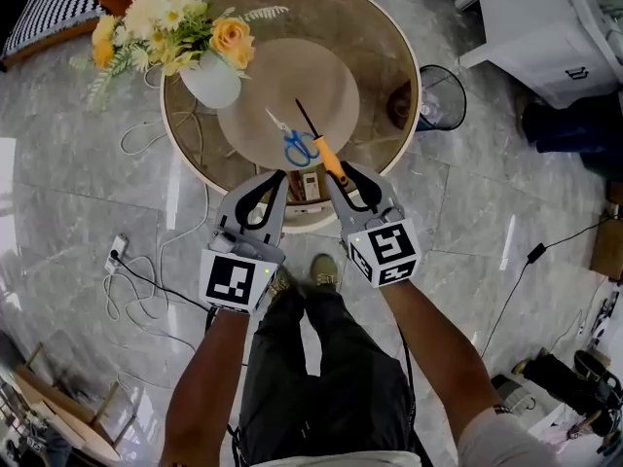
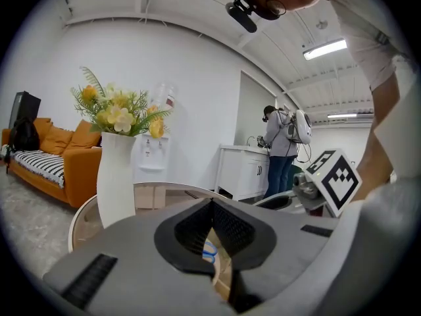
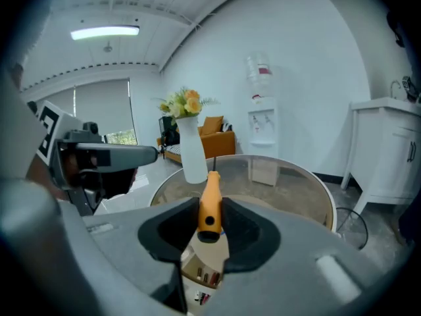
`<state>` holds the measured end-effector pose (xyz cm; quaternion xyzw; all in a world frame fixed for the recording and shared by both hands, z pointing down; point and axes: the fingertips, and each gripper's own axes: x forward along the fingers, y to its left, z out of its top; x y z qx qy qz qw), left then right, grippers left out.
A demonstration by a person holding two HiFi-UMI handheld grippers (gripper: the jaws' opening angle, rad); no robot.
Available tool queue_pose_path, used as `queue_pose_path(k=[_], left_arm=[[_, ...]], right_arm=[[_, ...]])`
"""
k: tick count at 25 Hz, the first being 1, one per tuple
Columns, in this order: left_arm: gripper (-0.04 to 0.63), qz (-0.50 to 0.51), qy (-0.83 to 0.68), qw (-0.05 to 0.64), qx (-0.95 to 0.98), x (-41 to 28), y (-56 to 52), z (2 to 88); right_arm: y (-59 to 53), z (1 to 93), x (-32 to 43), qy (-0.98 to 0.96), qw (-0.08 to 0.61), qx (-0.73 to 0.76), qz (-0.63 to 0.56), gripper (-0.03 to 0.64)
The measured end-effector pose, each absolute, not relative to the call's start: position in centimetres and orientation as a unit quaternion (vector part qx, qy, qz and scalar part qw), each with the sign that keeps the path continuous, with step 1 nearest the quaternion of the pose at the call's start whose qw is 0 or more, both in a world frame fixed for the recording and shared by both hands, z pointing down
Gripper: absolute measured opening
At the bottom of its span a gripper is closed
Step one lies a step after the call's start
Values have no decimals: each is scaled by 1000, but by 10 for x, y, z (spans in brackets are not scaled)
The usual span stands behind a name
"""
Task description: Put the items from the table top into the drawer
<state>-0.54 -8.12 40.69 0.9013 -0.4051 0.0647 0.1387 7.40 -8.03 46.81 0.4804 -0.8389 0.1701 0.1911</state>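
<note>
A round glass table (image 1: 389,42) carries blue-handled scissors (image 1: 297,144) near its front. My right gripper (image 1: 341,171) is shut on an orange-handled tool (image 1: 331,159) whose thin dark shaft points toward the table's middle. In the right gripper view the orange handle (image 3: 210,199) sits clamped between the pads of that gripper (image 3: 210,219). My left gripper (image 1: 277,175) hovers beside it at the table's front edge, shut and empty. In the left gripper view its jaws (image 2: 212,206) meet at the tip, with the scissors' blue handle (image 2: 209,249) showing below. An open drawer (image 1: 308,188) under the tabletop holds small items.
A white vase of yellow flowers (image 1: 212,78) stands at the table's left. A wire bin (image 1: 440,97) and a white cabinet (image 1: 545,27) are to the right. A power strip with cables (image 1: 117,251) lies on the floor at left. A person (image 2: 283,150) stands at the far cabinet.
</note>
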Motion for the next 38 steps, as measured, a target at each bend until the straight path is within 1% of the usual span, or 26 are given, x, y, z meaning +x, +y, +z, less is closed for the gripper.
queue_pose_path(k=[8, 16, 27, 32, 38], left_arm=[[0, 36, -445, 136, 884, -19, -59, 388], [0, 30, -495, 146, 856, -49, -23, 390], [0, 42, -535, 161, 828, -80, 9, 421], [0, 53, -538, 172, 824, -87, 20, 443], [0, 69, -531, 181, 825, -94, 21, 464]], right_arm=[[-38, 421, 63, -867, 162, 456, 125, 107], [13, 426, 36, -897, 190, 383, 106, 107], [67, 488, 8, -909, 262, 302, 114, 107], [88, 548, 11, -899, 316, 281, 112, 107], [89, 609, 13, -874, 360, 287, 157, 107]])
